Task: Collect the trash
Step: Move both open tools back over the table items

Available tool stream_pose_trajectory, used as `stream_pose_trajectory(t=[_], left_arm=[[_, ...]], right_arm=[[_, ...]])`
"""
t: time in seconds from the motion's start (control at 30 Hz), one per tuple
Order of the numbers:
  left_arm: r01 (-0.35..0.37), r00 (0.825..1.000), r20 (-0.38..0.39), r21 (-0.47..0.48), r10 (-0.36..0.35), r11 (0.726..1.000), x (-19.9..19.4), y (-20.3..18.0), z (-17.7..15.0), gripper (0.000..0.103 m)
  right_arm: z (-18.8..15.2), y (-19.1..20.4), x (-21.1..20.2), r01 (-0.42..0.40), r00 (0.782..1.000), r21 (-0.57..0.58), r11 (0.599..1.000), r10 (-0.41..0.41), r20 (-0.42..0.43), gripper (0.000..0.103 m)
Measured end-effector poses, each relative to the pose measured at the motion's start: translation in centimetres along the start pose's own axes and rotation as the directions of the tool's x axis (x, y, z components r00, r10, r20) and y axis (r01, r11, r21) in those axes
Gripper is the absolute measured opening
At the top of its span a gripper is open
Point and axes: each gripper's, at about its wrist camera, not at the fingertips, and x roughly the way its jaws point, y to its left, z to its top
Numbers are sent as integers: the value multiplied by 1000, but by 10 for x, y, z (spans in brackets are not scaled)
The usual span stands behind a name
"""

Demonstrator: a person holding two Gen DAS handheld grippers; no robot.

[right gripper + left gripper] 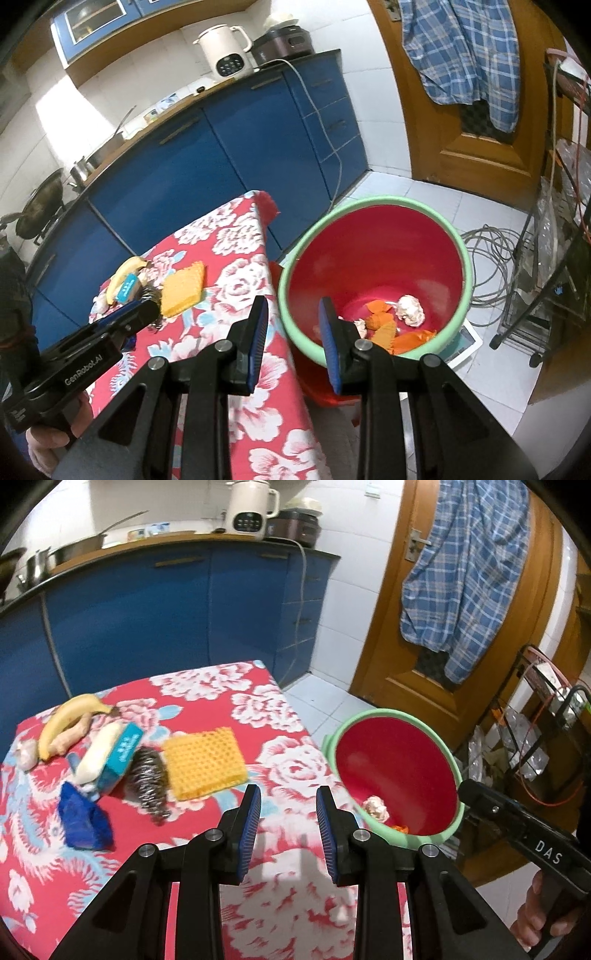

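The crumpled blue wrapper [84, 821] is lying at the near left of the floral table [236, 716], well apart from the red bin [397, 755] on the right. The left gripper [289, 827] is hovering wide and empty; better approaching low, pinching the wrapper's middle. The right gripper [293, 345], also wide and empty, is hanging above the bin.

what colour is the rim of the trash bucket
Pale green, around a red inside; the bucket rim shows best in the right wrist view.
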Motion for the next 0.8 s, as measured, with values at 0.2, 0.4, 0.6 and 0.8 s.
stream_pose_trajectory(t=[0.2, 0.4, 0.6, 0.8], left_arm=[[-35, 999, 9, -48, 35, 998, -9, 24, -4, 31], [-71, 997, 12, -93, 72, 993, -18, 50, -9, 32], [-119, 992, 16, -138, 123, 983, -26, 77, -15, 44], [-162, 986, 11, -183, 166, 970, -33, 102, -21, 46]], right_arm=[[-1, 21, 3, -24, 1000, -32, 999, 24, -9, 31], [-4, 40, 8, -53, 998, -59, 997, 51, -27, 32], [-6, 59, 14, -75, 997, -90, 993, 72, -40, 37], [-9, 75, 24, -93, 994, -113, 989, 87, -60, 39]])
